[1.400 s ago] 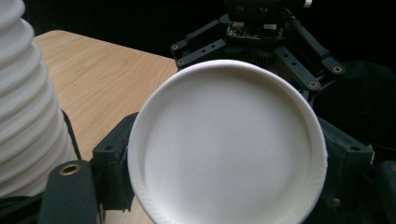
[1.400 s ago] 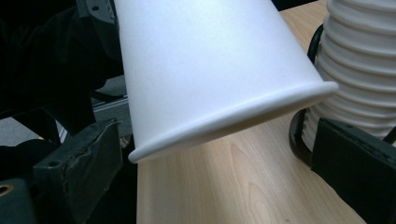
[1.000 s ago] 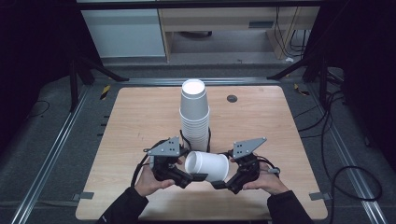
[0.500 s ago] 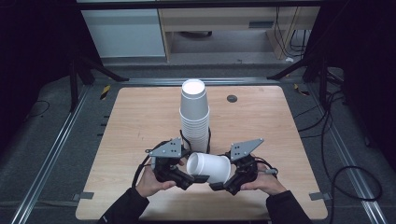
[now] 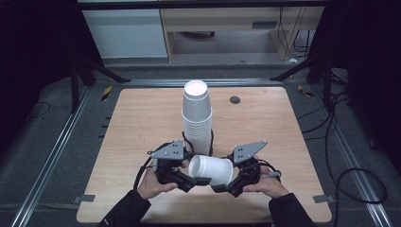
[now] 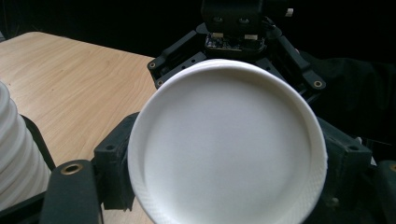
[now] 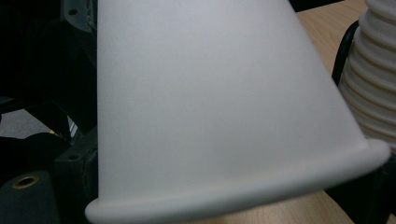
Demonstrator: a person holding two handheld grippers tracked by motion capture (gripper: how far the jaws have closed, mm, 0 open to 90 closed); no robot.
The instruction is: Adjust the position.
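A single white paper cup (image 5: 211, 169) lies on its side in the air near the table's front edge, between my two grippers. Its flat base (image 6: 227, 154) faces the left gripper's camera and its rim (image 7: 243, 191) sits close to the right gripper's camera. My right gripper (image 5: 221, 186) is shut on the cup, one jaw on each side of it. My left gripper (image 5: 197, 180) stands open at the base end, its jaws spread wider than the cup. A tall stack of upturned white cups (image 5: 197, 116) stands just behind.
The wooden table (image 5: 142, 123) has a small dark round cap (image 5: 235, 100) at its back right. The cup stack (image 6: 18, 158) stands close on the far side of both grippers. Metal rails (image 5: 61, 142) and cables (image 5: 350, 175) run beside the table.
Both grippers and the cup have shifted slightly toward the table's front edge. The stack has not moved.
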